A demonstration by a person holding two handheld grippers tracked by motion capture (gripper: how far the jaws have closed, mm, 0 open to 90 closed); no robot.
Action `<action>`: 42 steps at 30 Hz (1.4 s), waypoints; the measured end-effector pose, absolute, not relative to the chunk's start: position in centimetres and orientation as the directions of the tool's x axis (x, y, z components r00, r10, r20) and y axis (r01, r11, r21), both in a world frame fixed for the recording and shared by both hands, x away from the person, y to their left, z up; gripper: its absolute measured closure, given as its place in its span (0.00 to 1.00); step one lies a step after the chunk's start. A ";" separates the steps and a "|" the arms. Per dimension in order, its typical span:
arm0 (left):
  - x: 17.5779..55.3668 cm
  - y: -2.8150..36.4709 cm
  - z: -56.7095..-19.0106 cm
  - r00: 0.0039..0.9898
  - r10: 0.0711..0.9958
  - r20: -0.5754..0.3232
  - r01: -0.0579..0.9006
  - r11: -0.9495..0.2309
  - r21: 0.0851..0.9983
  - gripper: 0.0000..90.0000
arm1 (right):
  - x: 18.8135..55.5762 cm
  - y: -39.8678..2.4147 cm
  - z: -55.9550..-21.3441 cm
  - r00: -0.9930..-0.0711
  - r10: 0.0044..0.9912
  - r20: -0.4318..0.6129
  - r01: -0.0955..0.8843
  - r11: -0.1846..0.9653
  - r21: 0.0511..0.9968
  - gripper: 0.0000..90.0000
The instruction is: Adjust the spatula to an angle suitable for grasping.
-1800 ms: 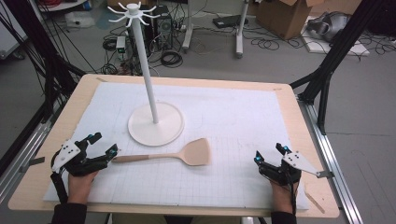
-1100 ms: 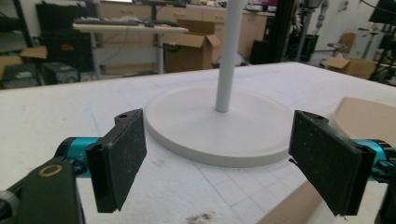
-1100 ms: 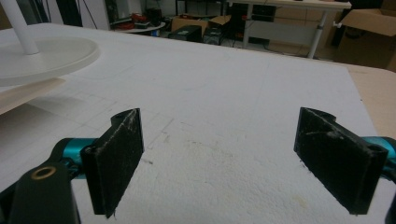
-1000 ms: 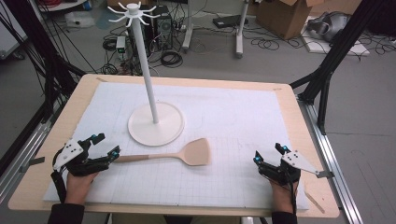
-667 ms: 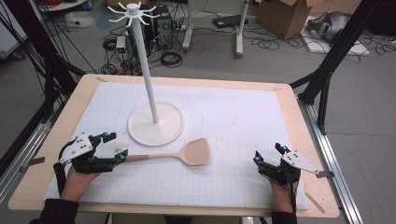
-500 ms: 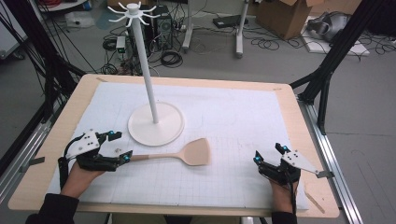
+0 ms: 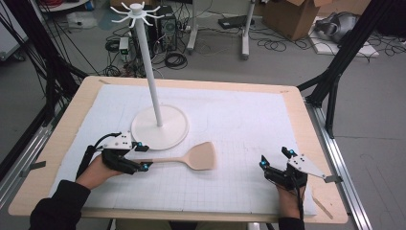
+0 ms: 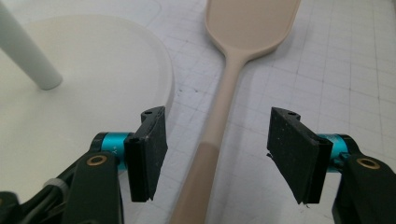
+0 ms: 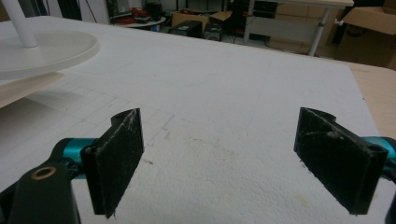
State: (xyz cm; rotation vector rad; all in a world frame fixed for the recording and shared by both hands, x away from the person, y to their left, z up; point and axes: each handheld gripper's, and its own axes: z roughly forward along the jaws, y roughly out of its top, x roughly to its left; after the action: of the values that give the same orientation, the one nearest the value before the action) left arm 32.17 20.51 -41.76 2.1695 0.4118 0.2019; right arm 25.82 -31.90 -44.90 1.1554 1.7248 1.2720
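A wooden spatula lies flat on the white gridded mat, its blade pointing right, just in front of the round base of a tall white hook stand. The left gripper straddles the spatula's handle — its jaws have just been closing, yet in the left gripper view the pads stand clear of the handle on both sides, so nothing is grasped. The right gripper rests near the mat's front right corner, jaws spread wide and empty. The pick-up looks barely begun — the squeeze, the lift and whatever follows with the stand remain.
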 end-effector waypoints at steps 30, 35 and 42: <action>34.2 15.5 -43.5 0.968 0.250 0.003 0.181 -0.710 0.681 0.71 | 25.9 -31.9 -44.9 -0.369 0.929 -0.021 0.253 0.122 0.960 0.16; 34.3 15.5 -43.4 0.969 0.245 0.023 0.165 -0.718 0.676 0.79 | 25.8 -31.9 -44.9 -0.369 0.929 -0.025 0.254 0.126 0.959 0.16; 34.3 15.5 -43.5 0.974 0.224 0.030 0.143 -0.715 0.685 0.83 | 25.8 -31.9 -44.9 -0.368 0.930 -0.026 0.253 0.127 0.959 0.16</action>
State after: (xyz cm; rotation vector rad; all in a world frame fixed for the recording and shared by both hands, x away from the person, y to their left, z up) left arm 34.34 15.49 -43.50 2.3773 0.2552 0.1431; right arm 25.83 -31.91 -44.88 1.1513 1.7303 1.2707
